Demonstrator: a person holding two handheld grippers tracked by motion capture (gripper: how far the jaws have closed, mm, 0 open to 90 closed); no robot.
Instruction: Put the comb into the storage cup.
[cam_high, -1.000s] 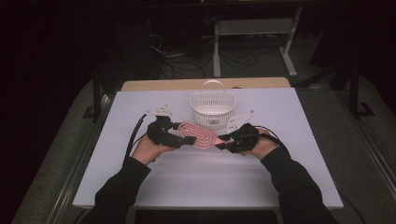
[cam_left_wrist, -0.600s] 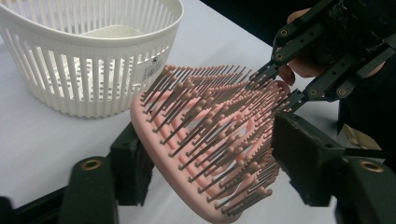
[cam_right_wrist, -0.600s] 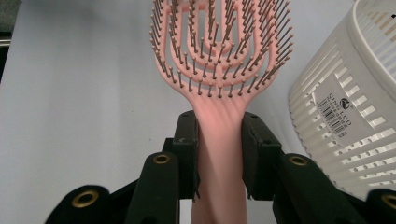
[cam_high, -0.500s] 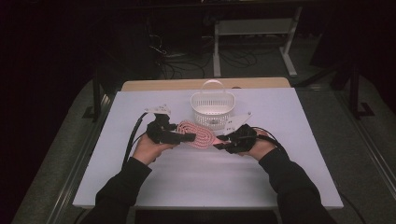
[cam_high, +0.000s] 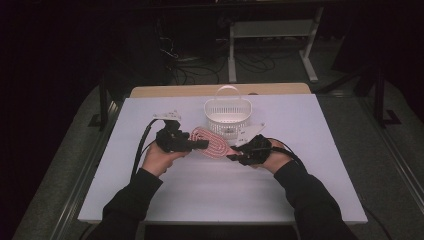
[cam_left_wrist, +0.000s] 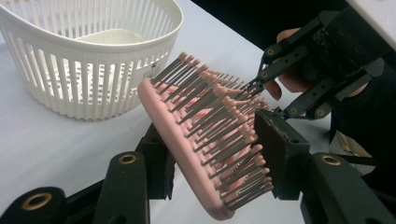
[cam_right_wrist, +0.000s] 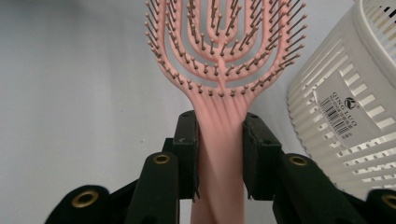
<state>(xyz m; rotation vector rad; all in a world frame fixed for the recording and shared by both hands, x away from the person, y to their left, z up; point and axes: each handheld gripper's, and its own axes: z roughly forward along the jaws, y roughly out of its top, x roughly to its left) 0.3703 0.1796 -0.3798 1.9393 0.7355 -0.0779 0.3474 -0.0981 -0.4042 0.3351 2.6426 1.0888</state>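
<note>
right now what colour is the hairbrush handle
Pink, the same as the hairbrush head; the handle shows best in the right gripper view.

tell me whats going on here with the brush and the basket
A person holds a pink hairbrush between two hand-held grippers. The right gripper is shut on its handle; the left gripper has just been closing around the bristled head. The white slatted basket stands on the table just behind.

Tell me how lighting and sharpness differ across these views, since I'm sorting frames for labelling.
High view: the white table is brightly lit, the room behind nearly black, the pink hairbrush small and soft. Left gripper view: bristles crisp, the white basket evenly lit, no glare. Right gripper view: the right gripper and brush handle are sharp, the basket's barcode label readable, the brush casting a faint shadow.
</note>
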